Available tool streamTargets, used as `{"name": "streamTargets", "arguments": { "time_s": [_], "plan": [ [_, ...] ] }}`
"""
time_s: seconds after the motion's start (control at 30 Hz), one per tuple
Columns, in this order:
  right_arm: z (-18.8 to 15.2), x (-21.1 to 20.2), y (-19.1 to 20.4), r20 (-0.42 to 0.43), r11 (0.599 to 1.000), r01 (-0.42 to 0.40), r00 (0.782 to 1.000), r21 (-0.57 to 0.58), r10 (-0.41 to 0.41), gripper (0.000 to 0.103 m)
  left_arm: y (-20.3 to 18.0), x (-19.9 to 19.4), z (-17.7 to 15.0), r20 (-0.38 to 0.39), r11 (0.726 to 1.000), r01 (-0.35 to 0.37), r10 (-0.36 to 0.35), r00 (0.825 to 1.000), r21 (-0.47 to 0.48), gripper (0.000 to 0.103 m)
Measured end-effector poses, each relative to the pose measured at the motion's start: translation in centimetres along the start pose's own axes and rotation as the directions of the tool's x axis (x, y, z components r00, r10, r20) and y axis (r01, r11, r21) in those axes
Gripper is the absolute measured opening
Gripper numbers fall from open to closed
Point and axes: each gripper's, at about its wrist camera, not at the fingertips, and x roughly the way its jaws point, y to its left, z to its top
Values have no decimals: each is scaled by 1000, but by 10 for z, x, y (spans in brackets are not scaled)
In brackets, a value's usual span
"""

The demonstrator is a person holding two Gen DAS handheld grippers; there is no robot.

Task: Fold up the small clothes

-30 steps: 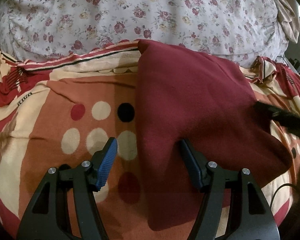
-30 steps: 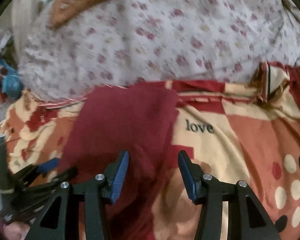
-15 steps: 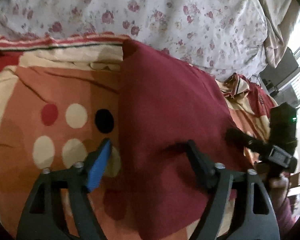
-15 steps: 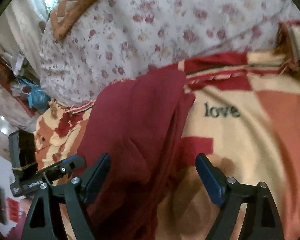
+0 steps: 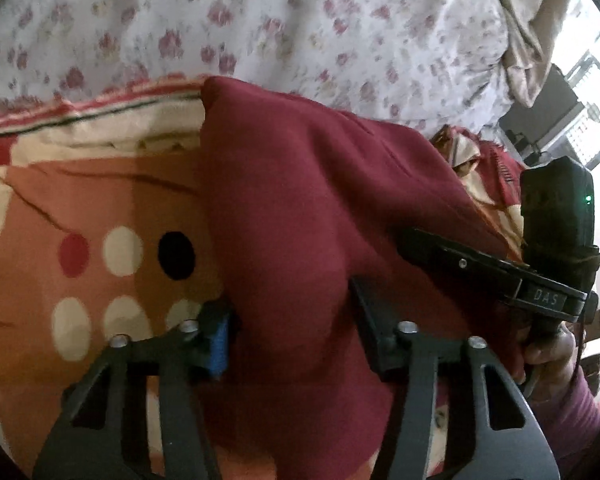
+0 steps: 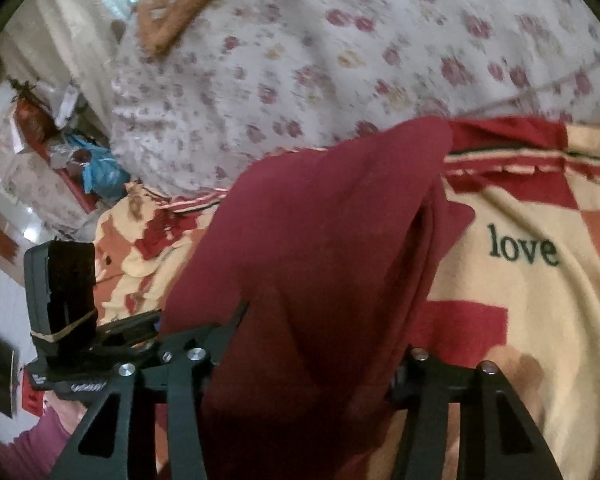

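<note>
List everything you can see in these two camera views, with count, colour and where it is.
Maroon garment: one, dark red, lying on the blanket, running from the claws toward the floral sheet.
Blanket: one, cream, orange and red with dots and the word love, under the garment.
Floral sheet: one, white with pink flowers, bunched behind the blanket.
Blue bag: one, blue, far left background of the right wrist view.
Left claw: one, black with blue pads, open, fingers straddling the garment's near part.
Right claw: one, black, open, garment bunched between its fingers.
</note>
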Motion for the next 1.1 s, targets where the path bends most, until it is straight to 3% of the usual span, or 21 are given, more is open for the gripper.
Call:
{"name": "streamTargets", "arguments": {
  "time_s": [0.17, 0.37, 0.43, 0.53, 0.57, 0.73, 0.87, 0.97, 1.03, 1.1],
  "plan": [
    [-12, -23, 37, -25, 996, -87, 996, -19, 86, 50, -6, -59, -21, 39, 1000, -4, 3, 999, 19, 50],
    [-52, -8, 74, -132, 987, -162, 979, -21, 158, 51, 12, -91, -83, -11, 994, -109, 110, 994, 4, 51],
    [-68, 7, 79, -160, 993, -107, 982, -47, 98, 60, 20, -82, -98, -45, 989, -148, 147, 988, -5, 51],
    [-84, 16, 80, -168, 994, 17, 985, -106, -35, 72, 29, -76, -111, -39, 986, -164, 162, 986, -35, 62],
    [-84, 10, 82, -154, 993, 32, 987, -113, -50, 72, 28, -79, -111, -31, 984, -176, 174, 984, -42, 66],
    [-79, -42, 102, -58, 965, 166, 982, -205, -181, 72, 20, -93, -111, 24, 961, -276, 277, 961, -21, 67],
    [-85, -69, 137, 2, 939, 147, 988, -310, -154, 64, 11, -92, -110, 61, 937, -350, 350, 935, -11, 67],
    [-96, -64, 165, 13, 891, 153, 987, -428, -163, 56, 7, -92, -115, 82, 923, -384, 384, 920, -13, 67],
    [-106, -48, 175, 1, 851, 179, 979, -493, -205, 51, 7, -94, -118, 89, 917, -399, 399, 913, -17, 67],
    [-113, -28, 167, -19, 821, 241, 956, -517, -293, 50, 5, -95, -118, 97, 911, -411, 411, 906, -25, 67]
  ]
}}
